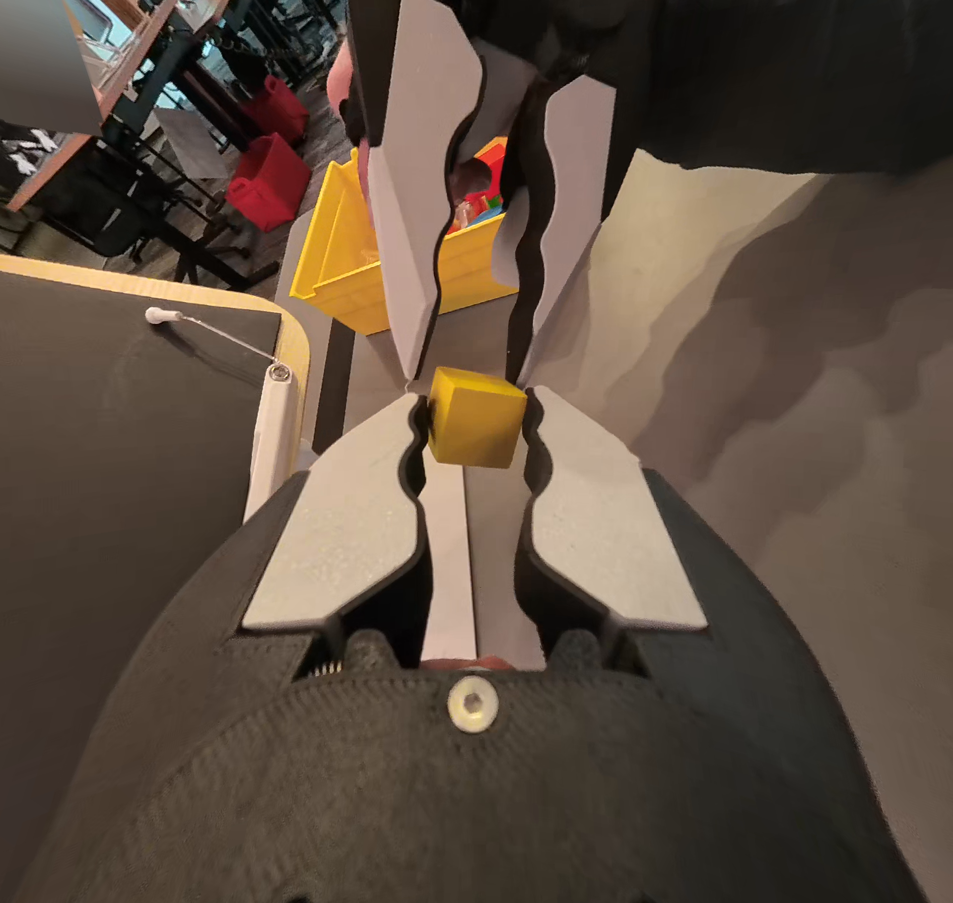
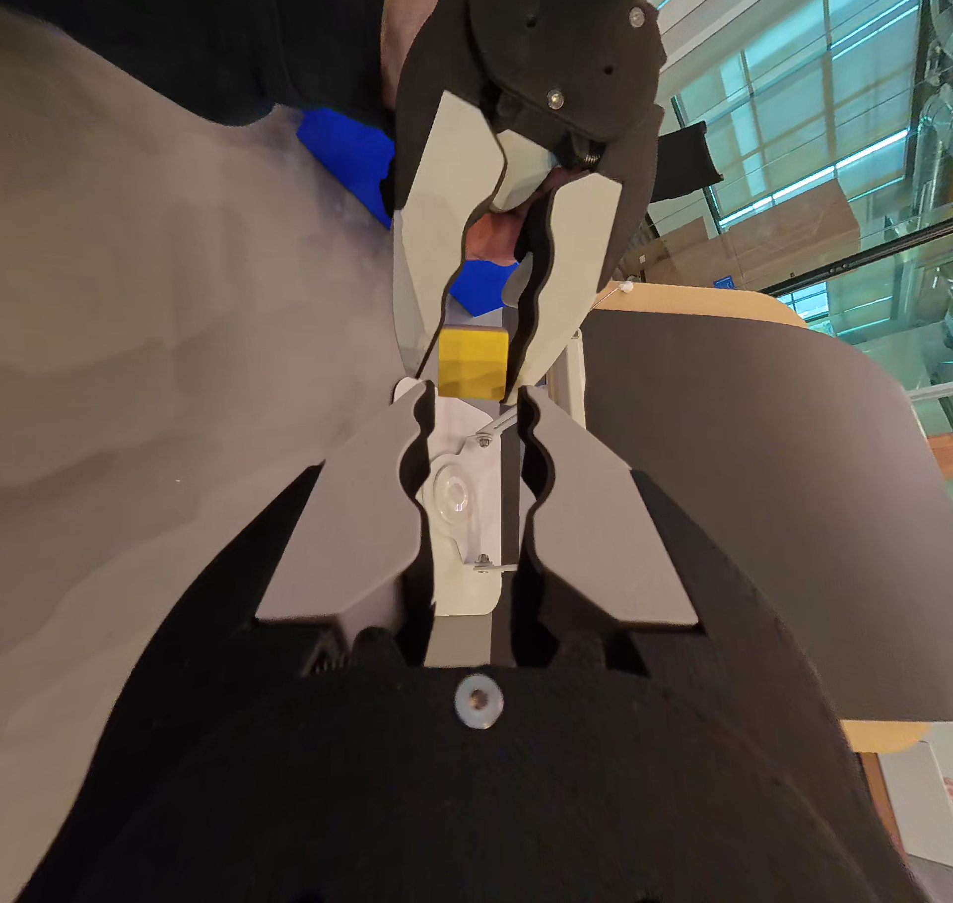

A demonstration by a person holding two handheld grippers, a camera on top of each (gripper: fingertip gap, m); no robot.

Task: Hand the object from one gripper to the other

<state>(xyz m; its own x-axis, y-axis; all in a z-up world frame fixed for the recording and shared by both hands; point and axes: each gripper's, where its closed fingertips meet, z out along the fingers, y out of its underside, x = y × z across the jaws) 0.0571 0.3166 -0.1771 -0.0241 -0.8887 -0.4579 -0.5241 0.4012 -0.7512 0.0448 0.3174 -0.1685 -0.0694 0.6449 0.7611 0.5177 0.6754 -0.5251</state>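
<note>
A yellow cube (image 1: 474, 417) is clamped between the fingertips of my left gripper (image 1: 475, 414), which is shut on it. My right gripper (image 1: 464, 378) comes in from above in the left wrist view, with its jaws spread about the cube's width and its tips at the cube's far edge. In the right wrist view the cube (image 2: 472, 363) sits between the fingers of the left gripper (image 2: 464, 386). The right gripper's own open tips (image 2: 475, 393) are just short of the cube, and nothing is between them.
A yellow bin (image 1: 350, 270) of coloured toys and two red bins (image 1: 268, 187) stand beyond the grippers. A black table with a wooden edge (image 1: 129, 414) lies to the left. A blue object (image 2: 350, 156) and a white bracket (image 2: 459, 502) lie below. Cardboard boxes (image 2: 773, 239) stand by the windows. Only a small space, under 4 cm, lies between the two pairs of fingers.
</note>
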